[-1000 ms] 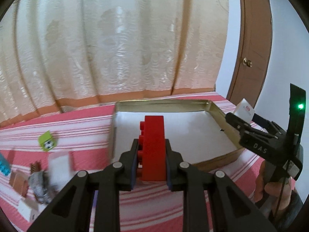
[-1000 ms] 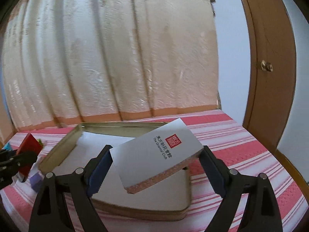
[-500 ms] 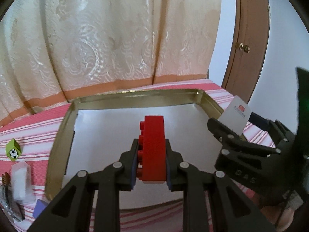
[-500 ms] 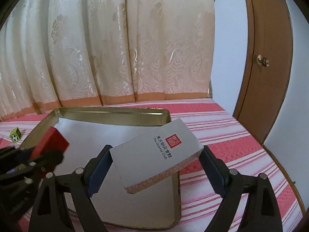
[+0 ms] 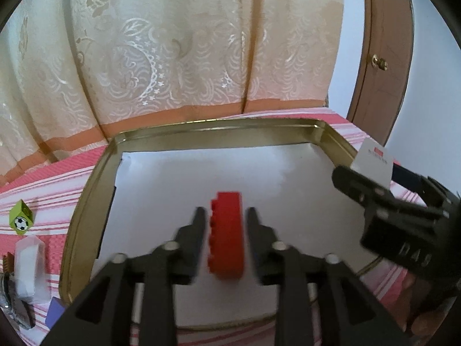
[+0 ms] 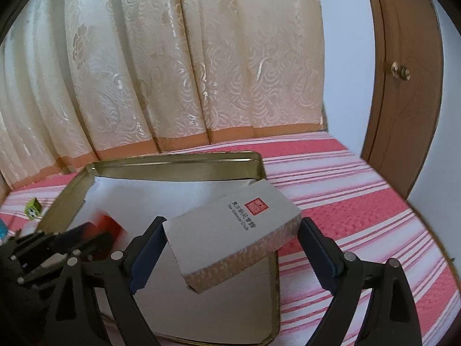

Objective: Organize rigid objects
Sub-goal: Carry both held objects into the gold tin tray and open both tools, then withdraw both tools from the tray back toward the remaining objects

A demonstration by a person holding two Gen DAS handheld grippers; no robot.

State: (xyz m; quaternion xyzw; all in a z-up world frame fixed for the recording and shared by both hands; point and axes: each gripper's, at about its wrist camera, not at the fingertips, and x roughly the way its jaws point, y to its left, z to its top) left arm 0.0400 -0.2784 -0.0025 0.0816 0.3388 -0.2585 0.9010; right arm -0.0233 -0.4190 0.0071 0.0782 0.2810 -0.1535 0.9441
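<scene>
Now, through my left wrist camera: my left gripper (image 5: 224, 230) has just spread its jaws, and the red brick (image 5: 227, 239), pinched half a second ago, sits free between them on the white liner of the gold tin (image 5: 86, 201) — one object filed. A green cube (image 5: 21, 220) waits outside on the striped bed (image 5: 49, 173).

Through my right wrist camera: my right gripper (image 6: 230, 248) still pinches the white card box (image 6: 230, 230), tilted above the tin's near corner, likely next in.

A bed with a red-and-white striped cover (image 6: 345, 190) is carrying an open gold tin (image 5: 86, 201); a green cube (image 5: 21, 221) is lying just left of it.
</scene>
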